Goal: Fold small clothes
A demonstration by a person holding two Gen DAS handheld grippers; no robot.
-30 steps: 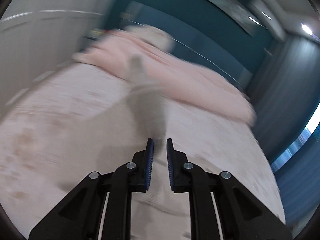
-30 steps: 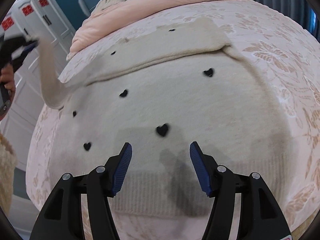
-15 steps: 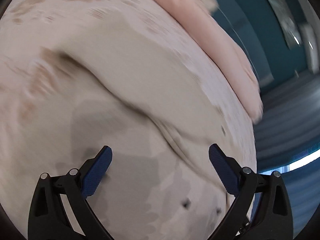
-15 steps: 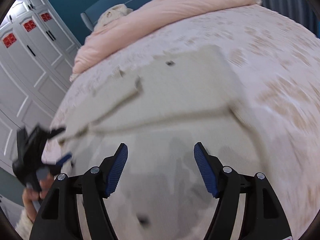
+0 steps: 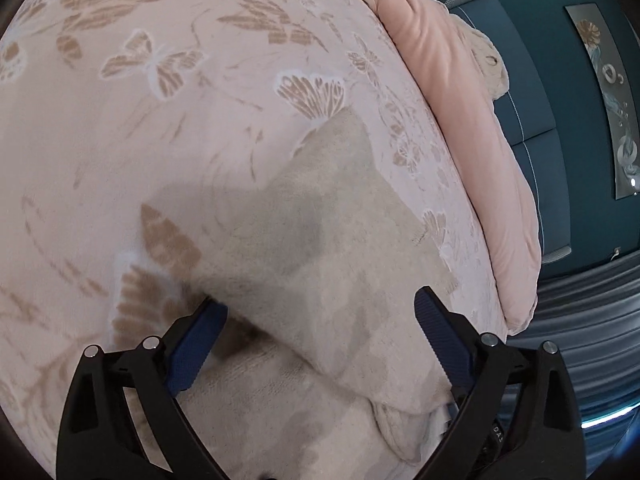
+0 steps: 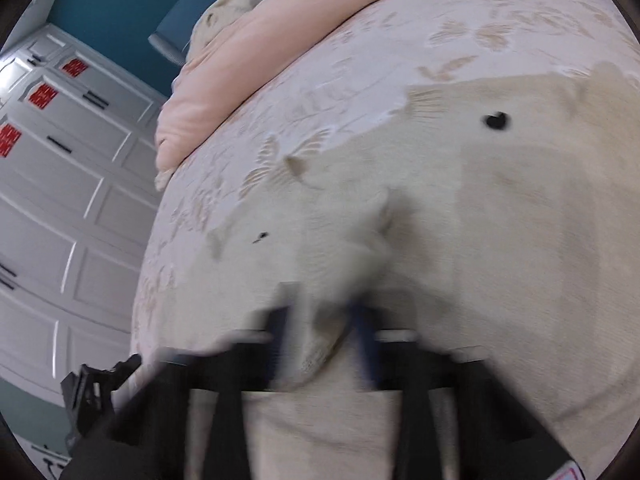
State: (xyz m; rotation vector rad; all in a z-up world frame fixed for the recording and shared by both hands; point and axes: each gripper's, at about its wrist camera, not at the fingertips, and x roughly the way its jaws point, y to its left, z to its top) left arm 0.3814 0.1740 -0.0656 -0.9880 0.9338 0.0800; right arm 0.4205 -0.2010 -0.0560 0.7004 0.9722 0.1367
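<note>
A cream knit sweater [image 6: 480,220] with small black hearts [image 6: 496,122] lies flat on the pink butterfly bedspread [image 5: 120,80]. My right gripper [image 6: 322,340], blurred by motion, is shut on a bunched fold of the sweater near its left side. In the left wrist view a folded part of the sweater [image 5: 320,240] runs between the fingers of my left gripper [image 5: 320,324]. Its jaws stand wide and are closing, with the cloth between them but not pressed. The left gripper's black body [image 6: 96,392] also shows at the lower left of the right wrist view.
A rolled pink duvet [image 5: 460,140] lies along the head of the bed, with a cream plush item [image 6: 224,16] beside it. White wardrobe doors [image 6: 60,200] stand to the left. A teal headboard [image 5: 540,80] and grey curtains [image 5: 580,320] are beyond the bed.
The left gripper opened from nearly shut to wide and dropped onto the sweater's folded part. The right gripper swept left across the sweater and shut on a fold.
</note>
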